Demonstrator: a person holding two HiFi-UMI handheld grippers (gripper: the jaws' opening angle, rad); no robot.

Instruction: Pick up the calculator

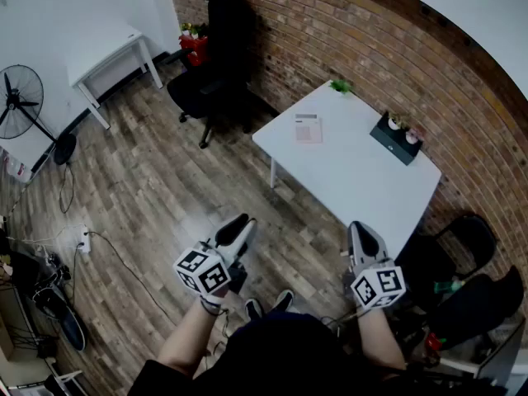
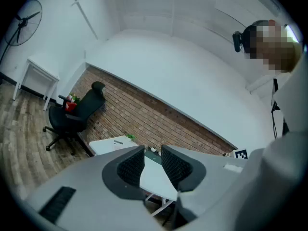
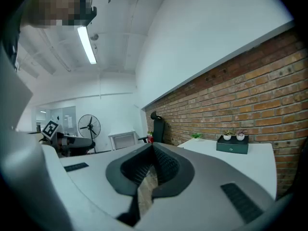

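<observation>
Head view: a pale, flat rectangular calculator (image 1: 308, 128) lies on the white rectangular surface (image 1: 355, 180), near its left edge and towards the brick wall (image 1: 346, 31). A small green plant (image 1: 341, 86) stands at the surface's far corner. A dark box (image 1: 394, 139) carrying two small pots sits along the wall side, well apart from the calculator. The left gripper (image 1: 244, 223) and the right gripper (image 1: 360, 228) are both held over the wood-plank floor (image 1: 148, 188), short of the surface and well away from the calculator. A black office chair (image 1: 216, 56) stands by the wall to the left of the surface, and a black standing fan (image 1: 18, 97) is at the far left.

Left gripper view: the left gripper (image 2: 153, 150) has its jaws apart with a clear gap. Nothing is between them; only the far-off white surface (image 2: 156, 177) shows through the gap. The calculator (image 2: 119, 142) is a small pale shape on that surface, far beyond the jaw tips. The office chair (image 2: 77, 112) stands to the left by the brick wall.

Right gripper view: the right gripper (image 3: 153, 148) has its jaws together, tips meeting, with nothing caught between them. The dark box (image 3: 232, 145) with its pots sits on the white surface to the right. I cannot make out the calculator here.
</observation>
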